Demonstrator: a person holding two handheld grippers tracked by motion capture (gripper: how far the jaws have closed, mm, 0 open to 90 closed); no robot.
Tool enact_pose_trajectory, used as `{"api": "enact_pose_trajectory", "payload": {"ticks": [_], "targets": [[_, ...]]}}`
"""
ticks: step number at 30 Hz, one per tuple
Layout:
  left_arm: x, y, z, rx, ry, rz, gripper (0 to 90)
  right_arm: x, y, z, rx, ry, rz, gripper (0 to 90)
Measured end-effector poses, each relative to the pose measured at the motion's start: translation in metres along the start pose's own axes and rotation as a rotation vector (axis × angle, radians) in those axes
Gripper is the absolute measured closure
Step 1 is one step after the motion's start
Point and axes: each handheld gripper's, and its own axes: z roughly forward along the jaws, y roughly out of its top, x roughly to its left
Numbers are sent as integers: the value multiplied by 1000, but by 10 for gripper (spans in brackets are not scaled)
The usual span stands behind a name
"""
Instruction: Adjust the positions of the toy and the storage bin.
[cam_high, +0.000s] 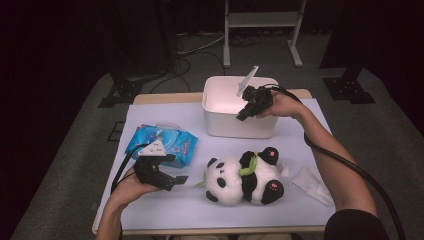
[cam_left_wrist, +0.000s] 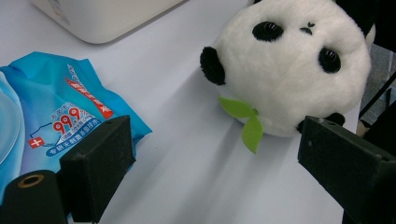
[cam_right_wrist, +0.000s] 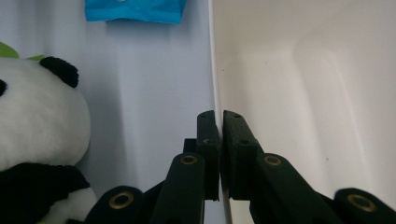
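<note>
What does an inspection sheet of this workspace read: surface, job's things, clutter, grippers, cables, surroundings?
Surface: table under a pale sheet.
Job's things: white bin, open top; panda lying in front of it.
Clutter: blue wipes pack at left; tissue right of the panda.
Grippers: right gripper shut on the bin's front wall; left gripper open, facing the panda.
Cables: one trailing from each gripper; more on the floor behind.
Surroundings: grey carpet, a metal frame, dark stands.

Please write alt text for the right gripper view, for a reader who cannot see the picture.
The right hand-held gripper is shut on the thin front wall of a white bin, one jaw inside and one outside. On the pale table to the left lie a plush panda and, farther off, a blue wipes pack.
</note>
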Motion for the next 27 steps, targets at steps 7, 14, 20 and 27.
{"api": "enact_pose_trajectory", "payload": {"ticks": [7, 14, 20, 27], "targets": [[0, 0, 1, -5, -5, -2, 99, 12, -4, -1, 7, 13, -21, 845], [0, 1, 2, 5, -3, 5, 99, 29, -10, -6, 16, 23, -30, 837], [0, 2, 2, 3, -5, 6, 99, 38, -12, -9, 14, 36, -36, 850], [0, 2, 4, 4, -8, 5, 99, 49, -12, -10, 27, 42, -43, 856]]}}
